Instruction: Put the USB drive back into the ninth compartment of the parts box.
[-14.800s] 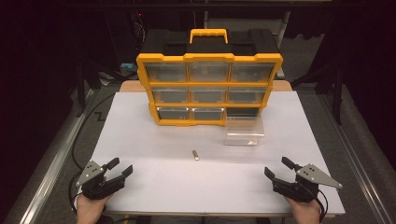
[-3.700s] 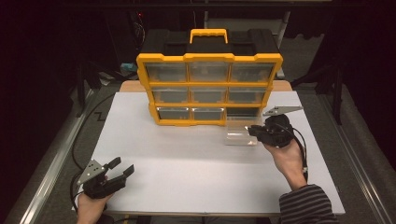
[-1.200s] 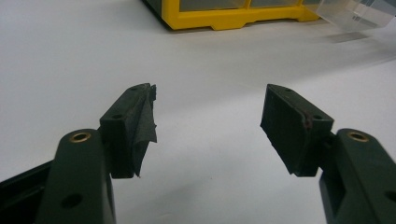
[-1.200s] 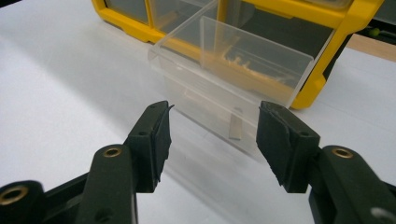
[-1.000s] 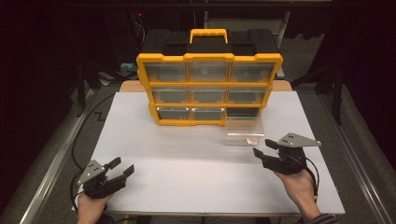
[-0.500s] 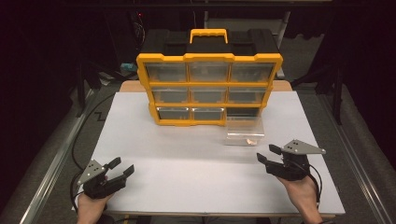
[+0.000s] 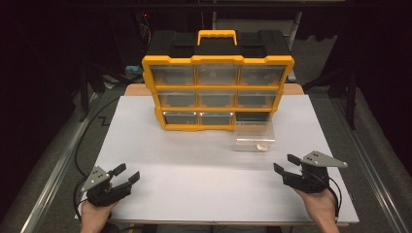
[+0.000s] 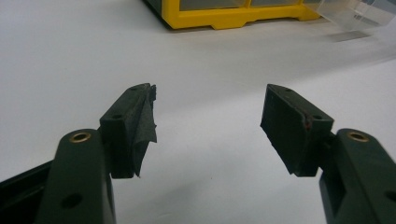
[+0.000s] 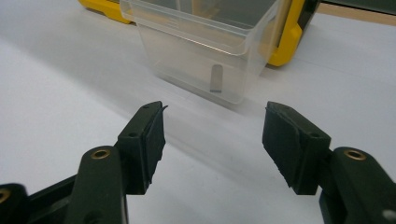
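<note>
White table [image 7: 194, 160], matte and bare at its near half, ringed by a dark room. Yellow-and-black drawer cabinet [image 7: 217, 85] at the far middle; clear drawer [image 7: 254, 136] pulled out just before it, small piece [image 7: 262, 147] inside. Left hand-held gripper [image 7: 127, 174] spread, empty, near corner. Right hand-held gripper [image 7: 285, 164] spread, empty, short of the drawer.

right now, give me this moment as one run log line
left gripper: open, empty, near table edge | right gripper: open, empty | clear drawer: out on table, small part inside | organizer: bottom-right slot empty
</note>
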Motion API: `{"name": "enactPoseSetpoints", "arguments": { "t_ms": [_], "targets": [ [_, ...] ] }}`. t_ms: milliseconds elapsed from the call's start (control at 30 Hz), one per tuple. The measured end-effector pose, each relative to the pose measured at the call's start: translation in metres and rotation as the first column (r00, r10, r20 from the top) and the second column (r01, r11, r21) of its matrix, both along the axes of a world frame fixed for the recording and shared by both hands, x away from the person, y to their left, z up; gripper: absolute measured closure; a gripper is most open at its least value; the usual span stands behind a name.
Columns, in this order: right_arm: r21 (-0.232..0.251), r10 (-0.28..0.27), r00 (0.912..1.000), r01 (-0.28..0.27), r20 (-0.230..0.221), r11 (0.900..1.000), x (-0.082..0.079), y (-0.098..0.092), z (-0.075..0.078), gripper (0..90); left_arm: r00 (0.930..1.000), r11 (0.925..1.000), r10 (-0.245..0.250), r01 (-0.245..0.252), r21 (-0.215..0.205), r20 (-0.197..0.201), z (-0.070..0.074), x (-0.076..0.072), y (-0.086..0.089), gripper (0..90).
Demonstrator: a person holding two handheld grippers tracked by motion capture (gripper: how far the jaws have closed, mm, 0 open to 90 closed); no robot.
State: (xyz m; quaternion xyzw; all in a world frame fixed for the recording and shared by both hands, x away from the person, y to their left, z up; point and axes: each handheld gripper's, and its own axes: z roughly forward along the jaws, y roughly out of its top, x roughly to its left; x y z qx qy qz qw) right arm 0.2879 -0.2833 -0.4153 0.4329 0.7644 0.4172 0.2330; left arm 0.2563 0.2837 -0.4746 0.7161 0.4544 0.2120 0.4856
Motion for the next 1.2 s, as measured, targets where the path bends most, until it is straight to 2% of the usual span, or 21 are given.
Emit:
{"name": "enactPoseSetpoints", "arguments": {
  "t_ms": [233,533,700,833,1200],
  "targets": [
    [0.026,-0.028,0.9996,0.027,0.01,0.999,-0.005,-0.011,-0.006,36.9,1.0,1.0,-0.001,0.001,0.002,0.0,0.0,0.0,0.0,35.5],
    [0.052,-0.066,0.9978,0.066,0.002,0.997,-0.013,-0.025,-0.021,34.1,1.0,1.0,-0.002,0.002,0.007,0.0,0.0,0.001,-0.001,35.4],
    [0.063,-0.084,0.9963,0.082,0.02,0.995,-0.018,-0.033,-0.028,31.8,1.0,1.0,0.0,0.0,0.006,0.0,0.0,0.0,-0.001,35.4],
    [0.095,-0.09,0.9956,0.086,0.029,0.992,-0.023,-0.039,-0.033,30.1,1.0,1.0,-0.001,0.001,0.005,0.001,0.0,0.0,-0.001,35.4],
    [0.117,-0.121,0.9913,0.114,0.051,0.987,-0.037,-0.051,-0.042,28.0,1.0,1.0,0.001,-0.001,-0.001,0.004,0.001,-0.001,0.0,35.5]
  ]
}}
